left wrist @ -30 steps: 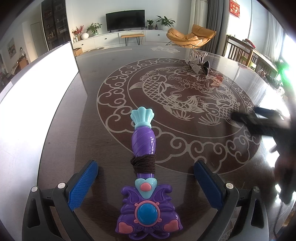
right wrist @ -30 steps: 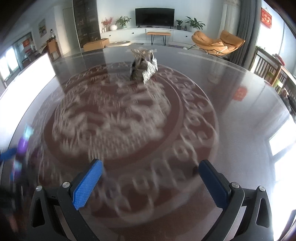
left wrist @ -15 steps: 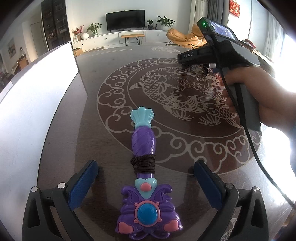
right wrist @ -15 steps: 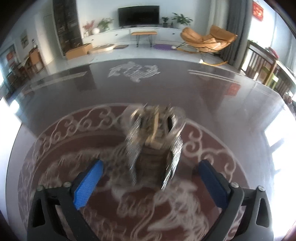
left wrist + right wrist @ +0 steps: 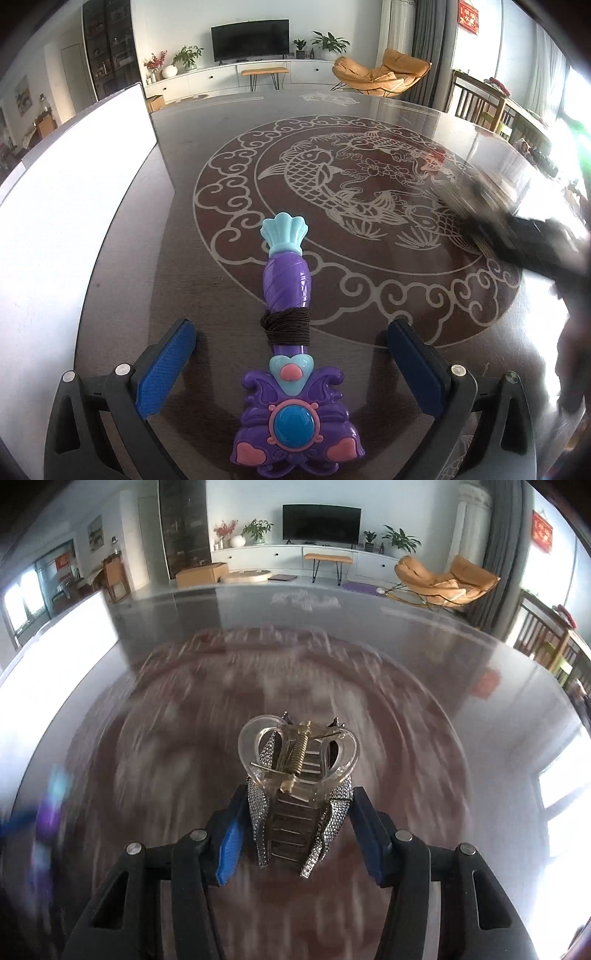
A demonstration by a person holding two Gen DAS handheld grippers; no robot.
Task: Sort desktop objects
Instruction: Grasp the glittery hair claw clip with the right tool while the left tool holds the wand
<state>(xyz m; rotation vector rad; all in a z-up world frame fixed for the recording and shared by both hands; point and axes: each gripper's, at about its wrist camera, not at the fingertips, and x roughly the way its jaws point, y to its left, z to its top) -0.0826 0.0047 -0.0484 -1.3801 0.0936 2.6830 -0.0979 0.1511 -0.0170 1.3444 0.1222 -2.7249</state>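
A purple toy wand (image 5: 286,280) with a teal shell tip and a dark cord wound round its handle lies on the dark table (image 5: 177,229). My left gripper (image 5: 291,328) stands open astride the wand, its blue pads well clear of it. In the right wrist view a clear, rhinestone-studded hair claw clip (image 5: 299,760) sits between the blue pads of my right gripper (image 5: 298,797). Those jaws are closing and both pads press on the clip's sides. The clip looks sharp against a smeared table. In the left wrist view the right gripper (image 5: 524,240) is a dark blur at the right.
A white board (image 5: 74,192) stands along the table's left edge. The tabletop bears a large round fish pattern (image 5: 351,192). Beyond the far edge lie a living room floor, an orange chair and a TV cabinet. A wooden chair stands at the right.
My right gripper reached the clip at the far side, closed around it, and swung back toward the right with it. The left gripper and the wand have not moved.
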